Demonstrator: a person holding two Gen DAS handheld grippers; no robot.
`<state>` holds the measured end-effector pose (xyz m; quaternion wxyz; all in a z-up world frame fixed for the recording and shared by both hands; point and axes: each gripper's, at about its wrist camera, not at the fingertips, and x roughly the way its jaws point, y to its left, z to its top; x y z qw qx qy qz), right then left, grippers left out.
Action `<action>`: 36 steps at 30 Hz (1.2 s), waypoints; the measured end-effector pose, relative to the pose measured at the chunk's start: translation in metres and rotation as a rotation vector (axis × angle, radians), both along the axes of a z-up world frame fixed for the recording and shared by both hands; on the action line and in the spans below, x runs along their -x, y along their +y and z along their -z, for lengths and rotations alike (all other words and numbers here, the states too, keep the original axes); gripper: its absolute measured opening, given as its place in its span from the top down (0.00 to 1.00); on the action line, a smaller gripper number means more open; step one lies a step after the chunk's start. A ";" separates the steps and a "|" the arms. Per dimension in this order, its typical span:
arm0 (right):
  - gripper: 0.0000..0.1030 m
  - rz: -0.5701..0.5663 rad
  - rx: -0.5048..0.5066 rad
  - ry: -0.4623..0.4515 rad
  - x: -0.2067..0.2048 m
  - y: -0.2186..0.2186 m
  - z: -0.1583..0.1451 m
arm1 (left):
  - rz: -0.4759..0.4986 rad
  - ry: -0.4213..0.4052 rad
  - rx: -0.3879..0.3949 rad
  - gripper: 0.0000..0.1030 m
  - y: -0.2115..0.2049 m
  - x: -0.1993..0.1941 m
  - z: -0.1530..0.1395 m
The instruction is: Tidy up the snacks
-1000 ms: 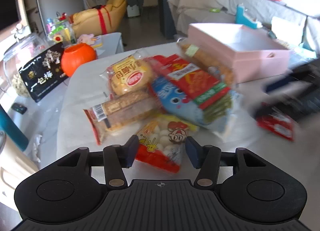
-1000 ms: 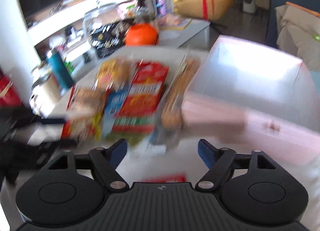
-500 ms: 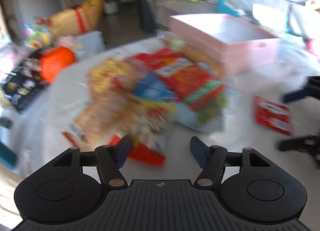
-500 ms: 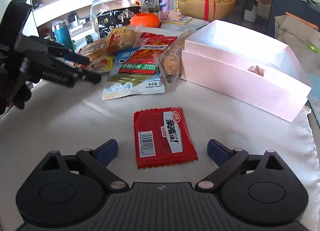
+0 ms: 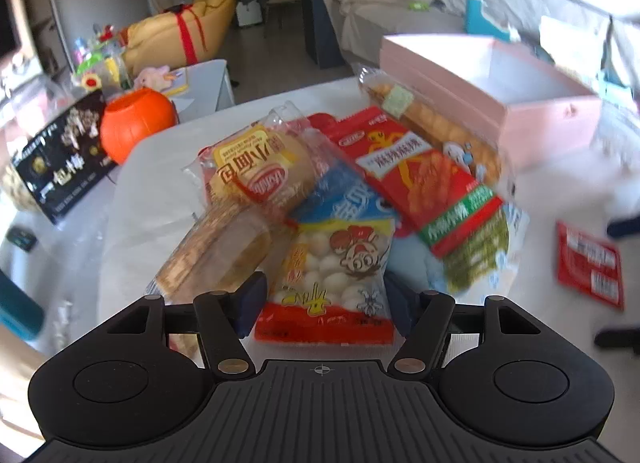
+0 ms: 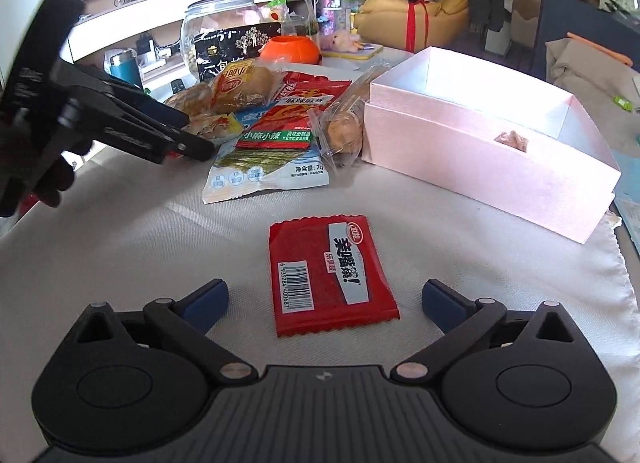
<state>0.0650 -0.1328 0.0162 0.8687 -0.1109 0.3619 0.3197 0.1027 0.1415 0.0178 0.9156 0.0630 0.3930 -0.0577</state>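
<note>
left tongs [image 5: 324,299]: wide, around the candy bag [image 5: 332,275] in the snack pile | right tongs [image 6: 324,299]: wide, around the flat red packet [image 6: 328,275] on the table [image 6: 120,255] | pink box [image 6: 488,151]: near

The right tool [image 6: 324,297] hangs low over the white cloth-covered counter [image 6: 120,255], its blue-tipped fingers [image 6: 206,299] spread wide on either side of a flat red foil snack packet [image 6: 330,273] with a barcode and a white label, touching neither side of it. Farther off lies a heap of snack bags, a blue-and-white seaweed packet [image 6: 264,171] foremost and a red chip bag [image 6: 296,115] on it. A long pink cardboard box [image 6: 480,151], open on top, sits just right of the heap. The left tool [image 6: 192,135] reaches into the heap from the left; its fingers' gap is hard to judge.
</note>
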 end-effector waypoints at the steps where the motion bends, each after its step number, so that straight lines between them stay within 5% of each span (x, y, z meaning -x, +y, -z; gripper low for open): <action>1: 0.00 0.003 -0.001 -0.001 0.000 0.000 0.000 | -0.006 0.003 0.022 0.32 0.003 -0.001 0.001; 12: 0.01 -0.014 -0.030 0.049 -0.005 -0.007 -0.006 | 0.003 0.018 0.172 0.37 -0.020 0.066 -0.009; 17: 0.26 0.030 -0.026 0.051 -0.021 -0.004 -0.010 | 0.076 0.020 0.158 0.37 -0.049 0.090 -0.016; 18: 0.43 0.022 0.003 0.037 -0.020 0.000 -0.011 | 0.086 0.015 0.147 0.37 -0.054 0.091 -0.018; 23: 0.46 -0.023 0.067 0.008 -0.003 -0.004 -0.021 | 0.121 -0.028 0.157 0.37 -0.068 0.085 -0.032; 26: 0.46 0.019 0.038 -0.020 -0.002 -0.025 -0.035 | 0.154 -0.094 0.216 0.37 -0.077 0.067 -0.058; 29: 0.46 0.096 -0.013 -0.101 -0.015 -0.046 -0.069 | 0.179 -0.253 0.274 0.36 -0.091 0.031 -0.098; 32: 0.43 0.194 -0.072 -0.186 -0.046 -0.060 -0.107 | 0.173 -0.359 0.396 0.35 -0.100 -0.023 -0.129; 36: 0.16 0.284 -0.061 -0.205 -0.093 -0.061 -0.124 | 0.141 -0.145 0.353 0.39 -0.122 -0.114 -0.101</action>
